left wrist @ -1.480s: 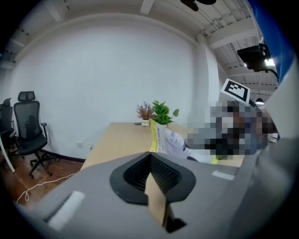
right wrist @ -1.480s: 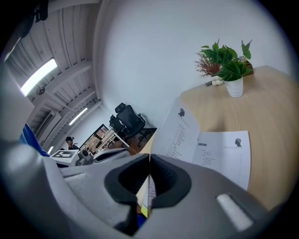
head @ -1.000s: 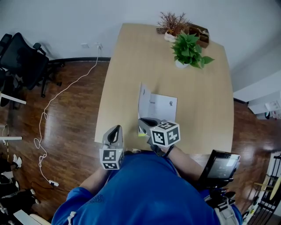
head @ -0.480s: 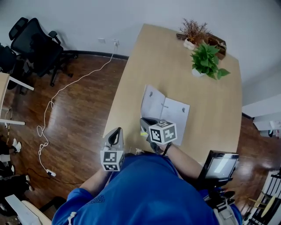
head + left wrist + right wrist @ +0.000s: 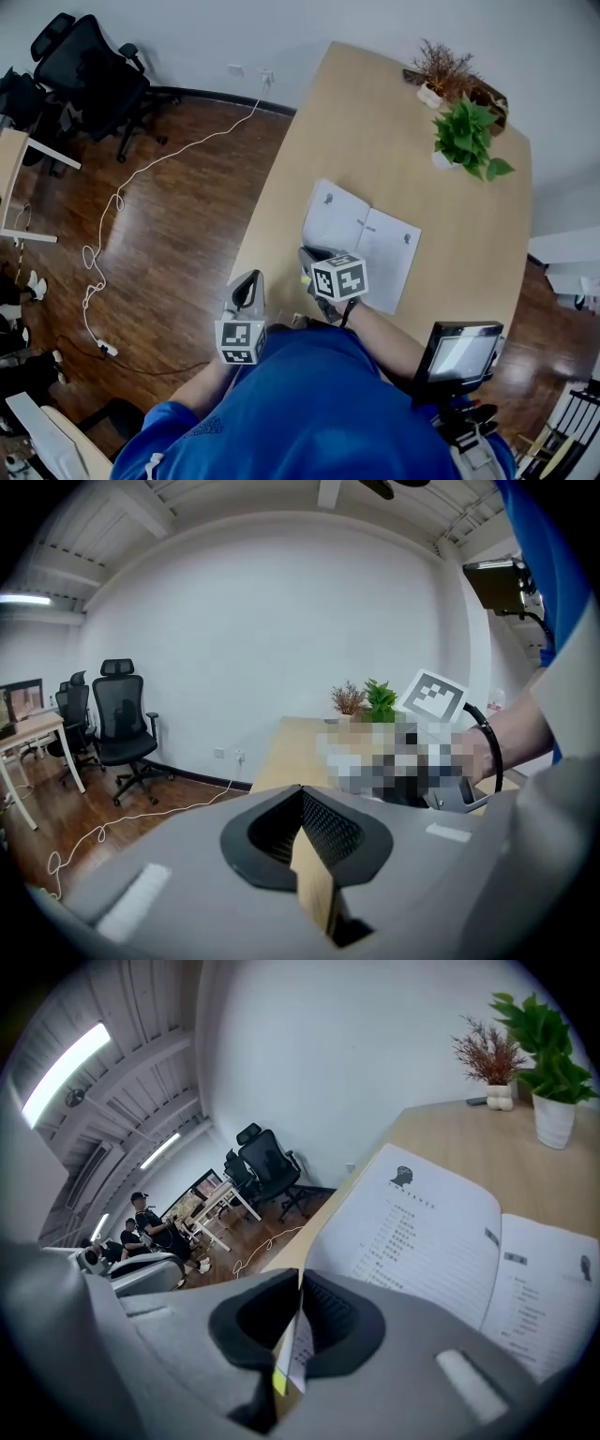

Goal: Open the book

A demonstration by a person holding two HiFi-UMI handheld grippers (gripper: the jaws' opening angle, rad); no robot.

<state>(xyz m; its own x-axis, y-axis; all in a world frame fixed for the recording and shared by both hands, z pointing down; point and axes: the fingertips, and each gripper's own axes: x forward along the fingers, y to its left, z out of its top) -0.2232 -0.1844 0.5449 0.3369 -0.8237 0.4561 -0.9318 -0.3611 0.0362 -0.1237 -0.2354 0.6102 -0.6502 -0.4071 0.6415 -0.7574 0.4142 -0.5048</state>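
Right hand-held gripper (image 5: 298, 1288) clamped on book (image 5: 367, 236), near-left page edge; lay it flat, release gently. Left hand-held gripper (image 5: 302, 801) together, empty.

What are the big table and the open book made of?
Long pale tan table: probably wood or wood-look laminate; its top is smooth, matt and evenly light brown. Open white book: paper; thin matt pages with dark print, curving up near the spine.

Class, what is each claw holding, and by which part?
The right claw pinches the open book by the near edge of its left side. The left claw holds nothing.
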